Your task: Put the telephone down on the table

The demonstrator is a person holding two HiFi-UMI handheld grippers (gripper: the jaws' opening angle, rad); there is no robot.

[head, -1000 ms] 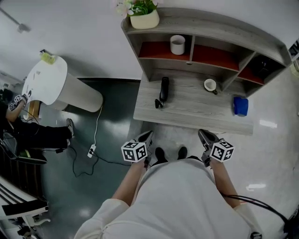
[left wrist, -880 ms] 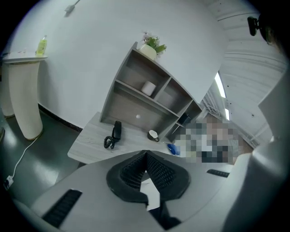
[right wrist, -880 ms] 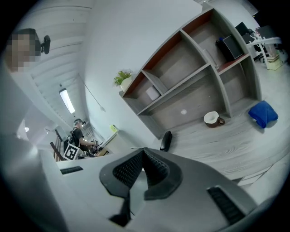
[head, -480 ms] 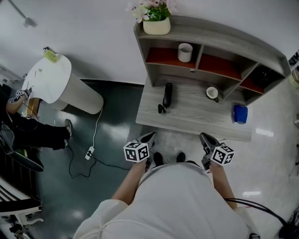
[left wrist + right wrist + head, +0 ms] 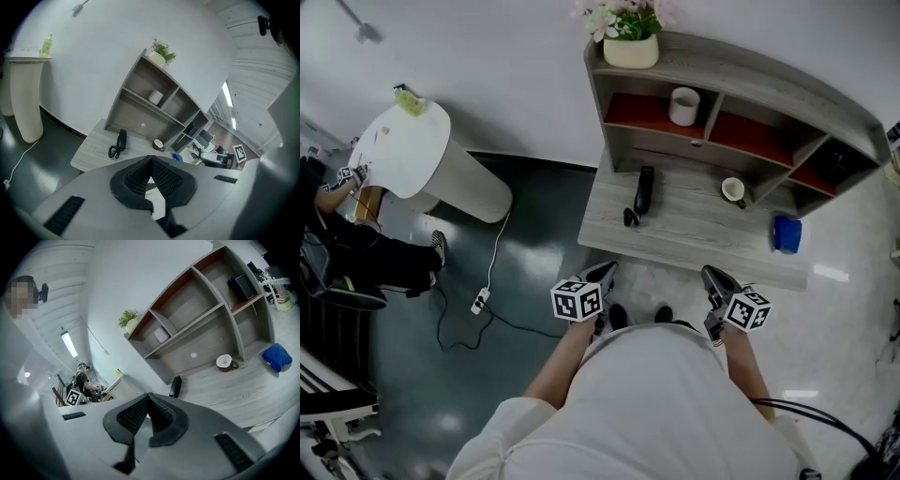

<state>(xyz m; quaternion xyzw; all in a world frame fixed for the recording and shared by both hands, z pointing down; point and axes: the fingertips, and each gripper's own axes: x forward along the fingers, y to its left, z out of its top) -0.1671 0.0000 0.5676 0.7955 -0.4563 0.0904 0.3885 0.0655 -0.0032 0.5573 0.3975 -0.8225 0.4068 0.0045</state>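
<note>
The black telephone handset (image 5: 644, 190) lies flat on the grey desk (image 5: 694, 234), its coiled cord (image 5: 630, 217) at the near end. It also shows in the left gripper view as the handset (image 5: 121, 138), and in the right gripper view as the handset (image 5: 176, 386). My left gripper (image 5: 605, 272) hangs in front of the desk's near edge, shut and empty. My right gripper (image 5: 712, 275) is held level with it to the right, also shut with nothing in it. In their own views the left gripper (image 5: 150, 159) and right gripper (image 5: 148, 396) show jaws meeting at the tips.
A shelf unit (image 5: 750, 70) stands at the desk's back with a white mug (image 5: 683, 105) and a flower pot (image 5: 630, 49). A cup (image 5: 732, 190) and blue cloth (image 5: 787, 233) lie on the desk. At left are a white pedestal table (image 5: 403, 150), a seated person (image 5: 337, 253) and a floor cable (image 5: 478, 302).
The head view has shifted, so the desk and shelf sit a little further right in the picture. Both grippers stay shut in about the same place; the handset has not moved.
</note>
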